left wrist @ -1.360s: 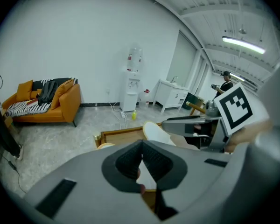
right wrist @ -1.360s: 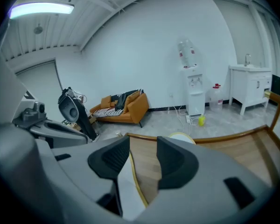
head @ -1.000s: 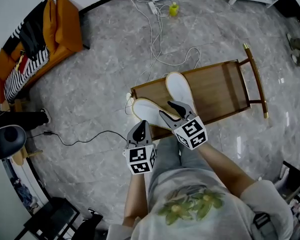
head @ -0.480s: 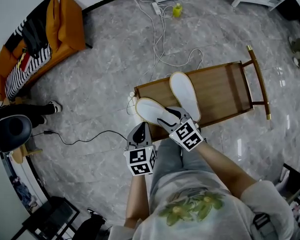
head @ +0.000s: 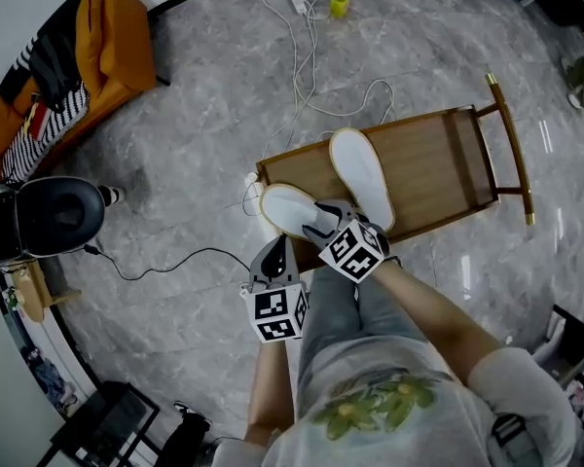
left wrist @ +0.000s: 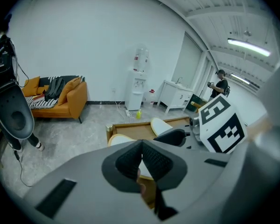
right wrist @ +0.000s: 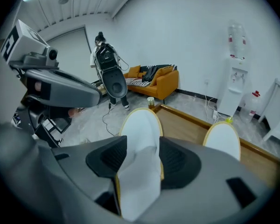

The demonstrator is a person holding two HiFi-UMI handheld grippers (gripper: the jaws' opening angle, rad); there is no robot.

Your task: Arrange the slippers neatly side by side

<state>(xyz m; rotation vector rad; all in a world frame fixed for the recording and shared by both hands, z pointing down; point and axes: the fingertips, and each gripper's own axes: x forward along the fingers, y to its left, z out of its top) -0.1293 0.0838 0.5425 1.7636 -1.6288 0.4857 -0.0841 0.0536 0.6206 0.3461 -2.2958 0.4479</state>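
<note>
Right gripper (right wrist: 141, 155) just spread its jaws wide, straddling the near white, yellow-rimmed fabric slipper (right wrist: 139, 125); the second white slipper (right wrist: 222, 141) lies ahead-right. Left gripper (left wrist: 141, 160) is pinched closed. Worry: biting that floppy upper off-centre could swing it crooked.

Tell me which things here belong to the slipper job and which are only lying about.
Job: near white yellow-rimmed slipper; far white yellow-rimmed slipper; brown wooden tray under them.
Lying about: orange fabric sofa; black-and-white striped cloth on it; small yellow bottle.

Orange sofa (head: 127, 37), white cables (head: 303, 71), yellow bottle (head: 339, 5)
</note>
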